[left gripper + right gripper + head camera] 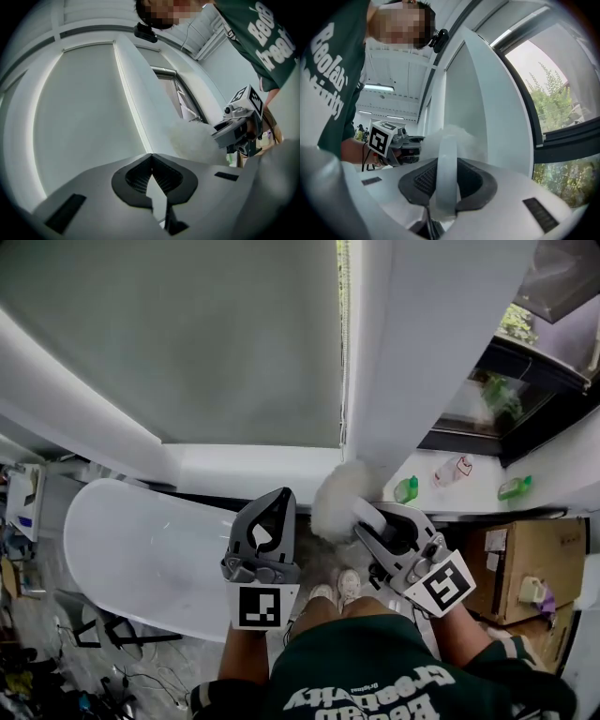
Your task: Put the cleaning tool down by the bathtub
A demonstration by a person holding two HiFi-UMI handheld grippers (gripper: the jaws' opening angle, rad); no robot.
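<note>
White fluffy cleaning tool (336, 504), one, tight in right hand-held gripper (373, 521); left hand-held gripper (281, 495) closed, empty; one bathtub (141, 559).

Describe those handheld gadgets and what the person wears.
The left gripper and right gripper are grey shells with dark ribbed pads, each carrying a white cube with black square markers. The person wears a dark green shirt with white lettering.

White ledge (441, 501) ahead of you: 3 bottles apart in a row, green bottle (406, 488), clear bottle (453, 470), second green bottle (515, 487). Floor (312, 566): bathtub (141, 549) at your left, cardboard box (525, 568) at your right.
</note>
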